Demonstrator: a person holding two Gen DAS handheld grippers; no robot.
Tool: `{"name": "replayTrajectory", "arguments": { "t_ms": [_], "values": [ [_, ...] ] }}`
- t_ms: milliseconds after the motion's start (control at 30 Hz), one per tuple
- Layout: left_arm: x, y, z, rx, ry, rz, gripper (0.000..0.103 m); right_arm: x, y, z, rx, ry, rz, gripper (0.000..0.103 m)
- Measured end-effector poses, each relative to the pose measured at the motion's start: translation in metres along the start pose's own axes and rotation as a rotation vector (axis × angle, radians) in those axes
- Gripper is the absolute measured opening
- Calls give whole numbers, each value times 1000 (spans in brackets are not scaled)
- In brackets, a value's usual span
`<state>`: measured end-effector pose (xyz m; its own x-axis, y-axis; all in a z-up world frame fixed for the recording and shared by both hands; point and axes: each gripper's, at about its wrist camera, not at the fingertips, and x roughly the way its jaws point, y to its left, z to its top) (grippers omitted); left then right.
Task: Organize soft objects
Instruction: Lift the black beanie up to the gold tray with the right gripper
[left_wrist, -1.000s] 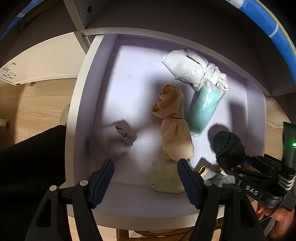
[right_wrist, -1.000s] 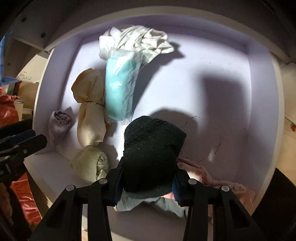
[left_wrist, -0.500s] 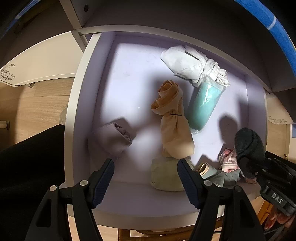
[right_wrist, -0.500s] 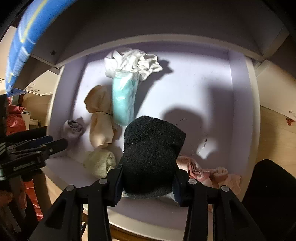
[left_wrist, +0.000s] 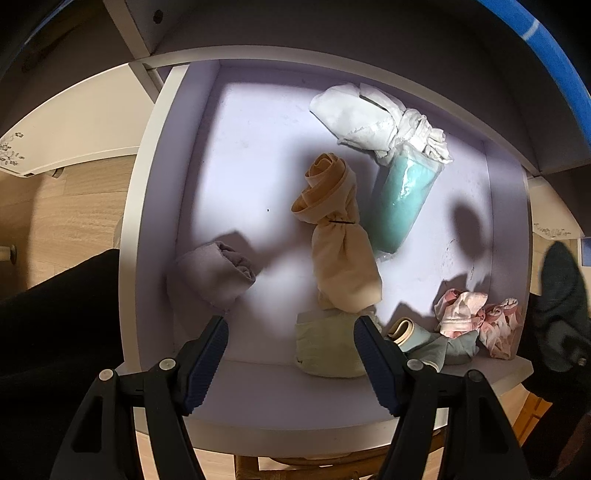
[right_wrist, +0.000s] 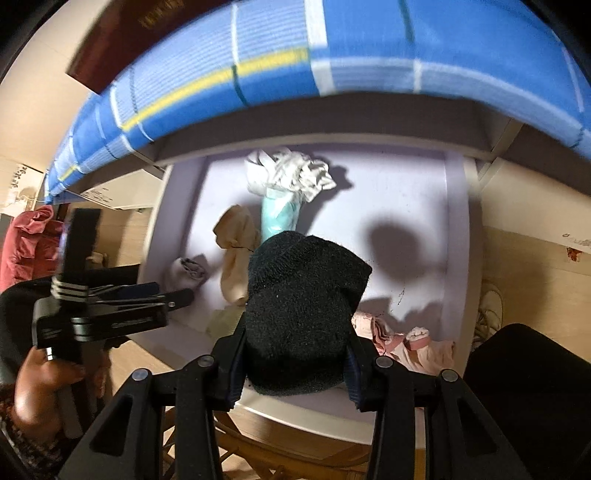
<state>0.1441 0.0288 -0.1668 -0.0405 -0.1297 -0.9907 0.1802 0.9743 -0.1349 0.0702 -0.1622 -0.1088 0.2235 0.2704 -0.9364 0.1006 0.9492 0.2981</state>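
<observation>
Right gripper (right_wrist: 293, 369) clamps a fuzzy black knit sock (right_wrist: 303, 314); left gripper (left_wrist: 290, 356) gapes empty above a lilac drawer (left_wrist: 147, 221).

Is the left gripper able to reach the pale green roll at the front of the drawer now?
Probably yes. The left gripper is open and empty above the drawer, and the pale green roll lies just beside its right finger, uncovered except where the beige bundle touches its far edge.

I'm seeing open drawer floor (left_wrist: 251, 155) lying bare in the upper left of the left wrist frame; bundles are crowding the centre and lower right, and the blue-edged overhang (right_wrist: 332, 66) is closing off the top.
</observation>
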Motion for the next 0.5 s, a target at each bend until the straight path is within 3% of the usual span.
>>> {"name": "replayTrajectory", "arguments": {
  "t_ms": [500],
  "values": [
    [9, -5, 0, 26, 16, 9, 71, -100, 19, 9, -65, -174, 41, 44]
  ]
}}
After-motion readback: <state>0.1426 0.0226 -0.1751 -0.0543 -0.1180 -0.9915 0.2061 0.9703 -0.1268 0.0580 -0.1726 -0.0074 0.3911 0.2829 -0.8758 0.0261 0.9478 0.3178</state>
